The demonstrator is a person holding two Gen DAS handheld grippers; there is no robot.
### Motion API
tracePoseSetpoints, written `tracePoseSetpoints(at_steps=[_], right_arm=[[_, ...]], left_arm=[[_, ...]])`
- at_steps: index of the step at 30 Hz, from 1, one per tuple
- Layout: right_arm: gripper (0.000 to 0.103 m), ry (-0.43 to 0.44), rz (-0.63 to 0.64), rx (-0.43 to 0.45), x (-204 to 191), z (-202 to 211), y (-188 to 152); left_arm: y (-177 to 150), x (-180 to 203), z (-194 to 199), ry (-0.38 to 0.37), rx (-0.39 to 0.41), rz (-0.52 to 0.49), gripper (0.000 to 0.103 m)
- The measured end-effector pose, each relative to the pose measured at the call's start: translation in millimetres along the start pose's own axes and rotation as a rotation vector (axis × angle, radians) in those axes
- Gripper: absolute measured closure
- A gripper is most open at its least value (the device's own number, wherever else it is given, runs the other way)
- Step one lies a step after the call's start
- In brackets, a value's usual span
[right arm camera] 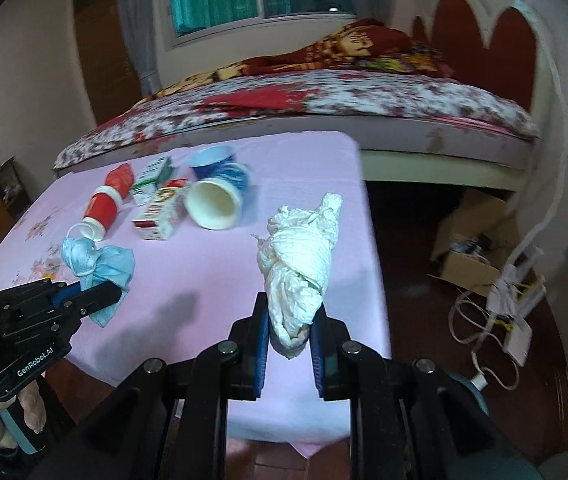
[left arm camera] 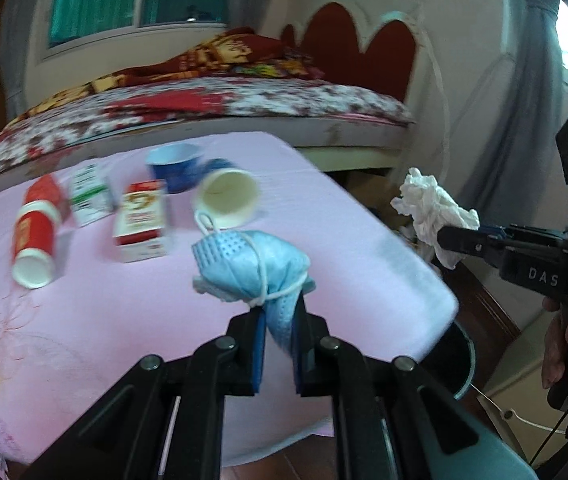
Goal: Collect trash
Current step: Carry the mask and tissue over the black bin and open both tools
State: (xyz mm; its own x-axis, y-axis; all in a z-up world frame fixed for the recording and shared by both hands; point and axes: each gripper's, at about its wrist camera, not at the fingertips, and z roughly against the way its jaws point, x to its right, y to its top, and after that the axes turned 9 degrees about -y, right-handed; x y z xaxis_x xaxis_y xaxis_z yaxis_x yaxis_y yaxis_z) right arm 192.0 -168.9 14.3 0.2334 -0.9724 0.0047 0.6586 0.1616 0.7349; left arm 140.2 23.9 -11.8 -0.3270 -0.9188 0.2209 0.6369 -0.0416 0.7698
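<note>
The blue face mask [left arm camera: 249, 264] is pinched in the left gripper [left arm camera: 279, 320], up above the pink table [left arm camera: 123, 320]. The white crumpled tissue [right arm camera: 304, 264] is squeezed in the right gripper [right arm camera: 290, 332], over the table's right edge. On the table lie a red cup [left arm camera: 37, 226], two small boxes [left arm camera: 141, 220] and a blue cup [left arm camera: 227, 196]. A bed [left arm camera: 243, 100] stands behind.

Left gripper [left arm camera: 279, 316]: black linkage arms with round silver pivot screws, blue pads on the inner faces of the fingers, white "GenRobot.AI" lettering on the body, teal-trimmed handle. Right gripper [right arm camera: 290, 322]: same black build, white "DAS" lettering, green indicator light, thin black cable.
</note>
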Motion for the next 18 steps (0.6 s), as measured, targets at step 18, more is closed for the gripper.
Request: tracePoseSetpoints(at_steps=[18], right_arm=[[0.083,-0.187,-0.159,-0.044,138,62,-89]], left_arm=[[-14,142,-44,-0.222,-0.093,-0.183,0.091]])
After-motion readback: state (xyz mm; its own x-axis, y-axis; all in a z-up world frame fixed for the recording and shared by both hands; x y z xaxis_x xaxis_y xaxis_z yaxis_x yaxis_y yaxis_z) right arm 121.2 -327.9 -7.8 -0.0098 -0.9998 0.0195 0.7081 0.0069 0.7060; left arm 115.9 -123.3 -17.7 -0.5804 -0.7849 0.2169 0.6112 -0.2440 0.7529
